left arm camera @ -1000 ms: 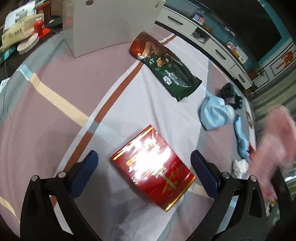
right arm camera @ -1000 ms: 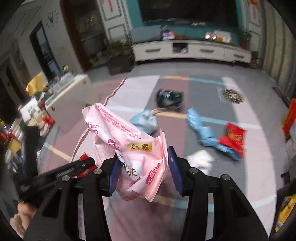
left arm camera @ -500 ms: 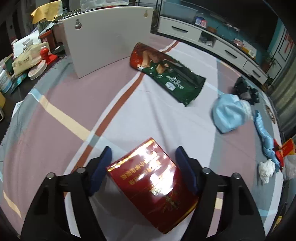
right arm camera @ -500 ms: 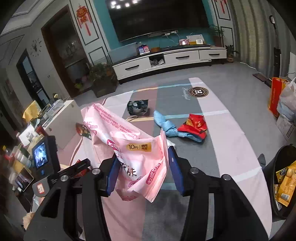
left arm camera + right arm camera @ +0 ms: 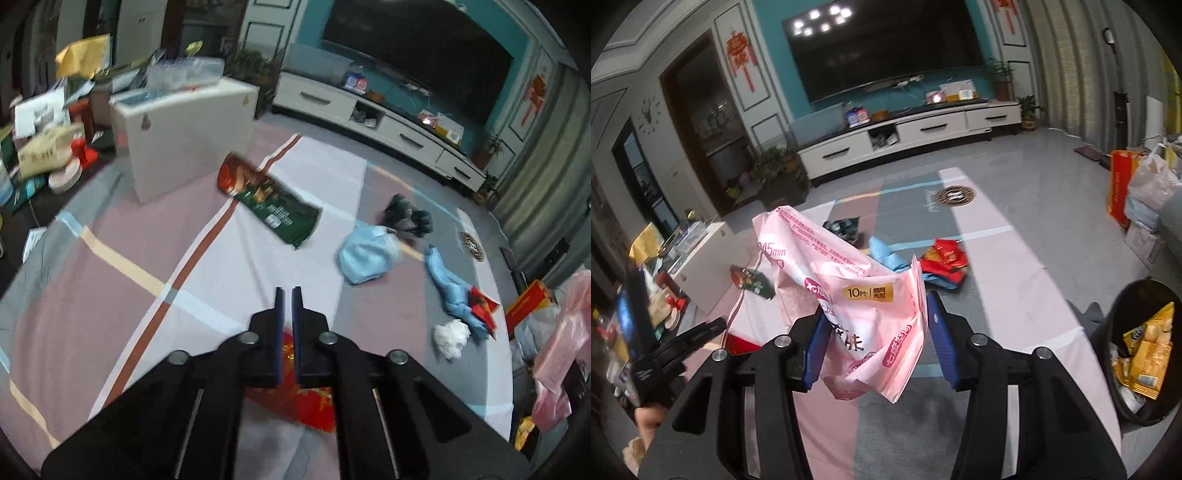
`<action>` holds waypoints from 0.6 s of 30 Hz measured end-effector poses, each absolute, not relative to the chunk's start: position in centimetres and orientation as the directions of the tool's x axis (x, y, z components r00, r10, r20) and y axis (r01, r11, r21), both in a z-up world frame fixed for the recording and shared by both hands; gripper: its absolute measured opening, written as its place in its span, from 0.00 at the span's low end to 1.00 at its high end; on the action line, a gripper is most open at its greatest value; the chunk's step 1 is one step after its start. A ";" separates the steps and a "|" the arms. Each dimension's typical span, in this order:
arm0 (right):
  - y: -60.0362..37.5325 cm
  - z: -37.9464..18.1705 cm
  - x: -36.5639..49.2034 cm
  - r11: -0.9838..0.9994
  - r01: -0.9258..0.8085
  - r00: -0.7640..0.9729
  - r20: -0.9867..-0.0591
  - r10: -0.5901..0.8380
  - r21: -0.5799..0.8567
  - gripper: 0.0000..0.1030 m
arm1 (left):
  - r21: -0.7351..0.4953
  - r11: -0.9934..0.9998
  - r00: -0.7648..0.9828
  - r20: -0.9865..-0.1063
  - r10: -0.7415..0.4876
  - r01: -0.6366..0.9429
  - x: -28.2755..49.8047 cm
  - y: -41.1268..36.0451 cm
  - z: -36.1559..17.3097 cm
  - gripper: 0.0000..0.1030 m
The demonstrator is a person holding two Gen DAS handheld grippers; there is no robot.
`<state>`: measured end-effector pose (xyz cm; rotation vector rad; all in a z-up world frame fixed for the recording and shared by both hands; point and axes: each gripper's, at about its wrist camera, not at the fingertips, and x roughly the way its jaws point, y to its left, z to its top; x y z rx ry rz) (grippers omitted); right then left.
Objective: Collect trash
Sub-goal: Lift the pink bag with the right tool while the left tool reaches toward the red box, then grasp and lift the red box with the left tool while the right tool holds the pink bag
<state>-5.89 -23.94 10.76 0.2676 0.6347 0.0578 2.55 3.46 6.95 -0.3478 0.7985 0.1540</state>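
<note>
My left gripper [image 5: 287, 295] is shut on the edge of a flat red package [image 5: 308, 400] that hangs below the fingers. My right gripper [image 5: 873, 325] is shut on a pink plastic bag [image 5: 849, 280] and holds it up in the air. The pink bag also shows at the right edge of the left wrist view [image 5: 565, 350]. A black trash bin [image 5: 1141, 354] with yellow wrappers inside stands at the lower right of the right wrist view. On the striped floor mat [image 5: 129, 280] lie a green snack bag [image 5: 273, 203], a light blue bag [image 5: 365, 254], a white paper wad [image 5: 450, 336] and a red wrapper [image 5: 945, 256].
A white cabinet [image 5: 184, 125] stands at the mat's far left with clutter beside it. A dark crumpled bag [image 5: 408, 218] and blue cloth [image 5: 447, 284] lie on the mat. A TV stand [image 5: 908, 136] lines the far wall. Bags [image 5: 1145, 188] stand at the right.
My left gripper has closed on the red package and lifted, its view tilting up toward the room. My right gripper has swung right with the pink bag, bringing the trash bin into view.
</note>
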 end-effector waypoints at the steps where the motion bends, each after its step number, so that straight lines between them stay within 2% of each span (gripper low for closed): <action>1: -24.4 11.0 -6.3 0.961 0.041 0.814 -0.567 0.126 0.272 0.50 | -0.237 0.944 0.690 -0.723 -0.013 -0.231 2.5 2.8 7.3 0.06; 3: -24.9 11.1 -6.7 0.959 0.053 0.819 -0.561 0.118 0.279 0.50 | -0.230 0.951 0.677 -0.736 -0.030 -0.208 2.5 2.2 7.0 0.06; 4: -25.2 11.1 -6.9 0.959 0.061 0.822 -0.560 0.109 0.276 0.50 | -0.230 0.950 0.665 -0.746 -0.033 -0.211 2.5 2.1 6.8 0.10; 8: -26.2 11.2 -7.6 0.956 0.080 0.829 -0.552 0.094 0.283 0.50 | -0.284 0.921 0.635 -0.771 -0.053 -0.268 2.0 3.4 6.3 0.53; 9: -26.5 11.2 -7.6 0.953 0.083 0.830 -0.549 0.095 0.290 0.50 | -0.274 0.921 0.632 -0.774 -0.040 -0.278 2.0 3.6 6.3 0.59; 11: -27.2 11.3 -7.8 0.947 0.095 0.835 -0.542 0.092 0.307 0.51 | -0.229 0.922 0.622 -0.783 0.017 -0.313 1.8 4.0 6.2 0.87; 14: -28.3 11.1 -7.7 0.940 0.119 0.834 -0.546 0.081 0.321 0.52 | -0.216 0.917 0.604 -0.797 0.033 -0.335 1.9 4.2 5.6 0.93; 18: -29.2 10.8 -7.8 0.930 0.137 0.830 -0.551 0.080 0.342 0.53 | -0.247 0.924 0.529 -0.847 -0.059 -0.293 2.8 3.7 3.8 0.95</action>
